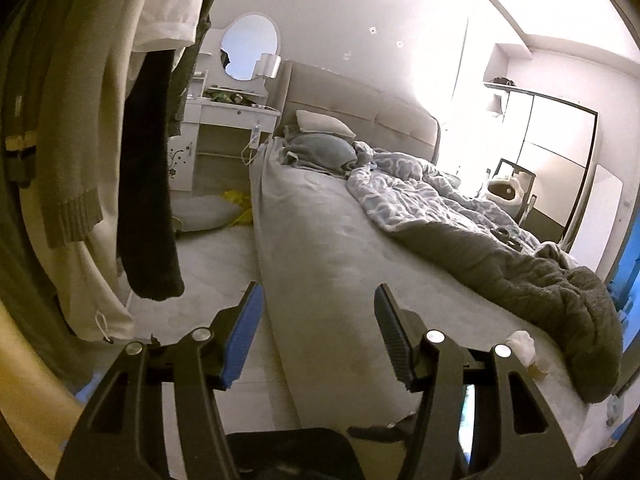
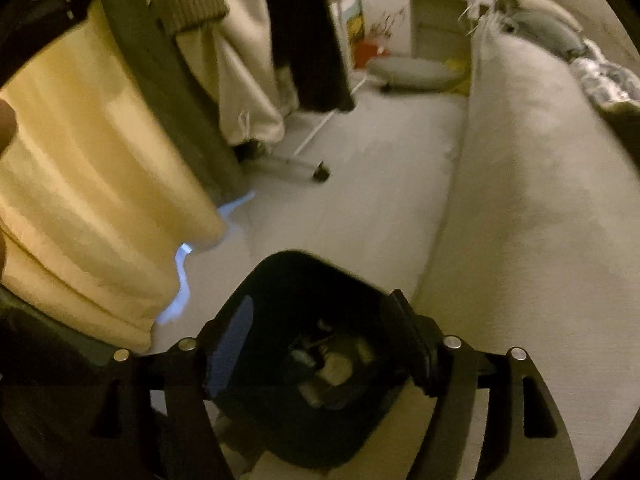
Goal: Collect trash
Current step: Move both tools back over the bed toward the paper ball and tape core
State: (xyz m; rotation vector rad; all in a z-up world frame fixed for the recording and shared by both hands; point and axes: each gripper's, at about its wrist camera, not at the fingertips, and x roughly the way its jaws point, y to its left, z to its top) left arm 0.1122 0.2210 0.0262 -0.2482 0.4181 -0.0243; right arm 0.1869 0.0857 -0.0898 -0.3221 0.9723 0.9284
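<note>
A black trash bin (image 2: 304, 280) stands on the floor beside the bed, directly under my right gripper (image 2: 320, 312). Crumpled trash (image 2: 334, 368) lies at its bottom. The right gripper is open and empty above the bin's mouth. My left gripper (image 1: 318, 300) is open and empty, held over the near corner of the bed (image 1: 320, 248). A white crumpled tissue (image 1: 522, 344) and a small yellowish cup (image 1: 538, 372) sit on the bed's near edge, right of the left gripper. The bin's rim (image 1: 288, 440) shows at the bottom of the left wrist view.
Clothes (image 1: 80, 140) hang on a rack at the left, with a yellow curtain (image 2: 92, 184) close by. The rack's wheeled foot (image 2: 320, 172) rests on the floor. A rumpled blue duvet (image 1: 420, 184) and grey blanket (image 1: 540, 280) cover the bed. A white dresser (image 1: 232, 120) stands beyond.
</note>
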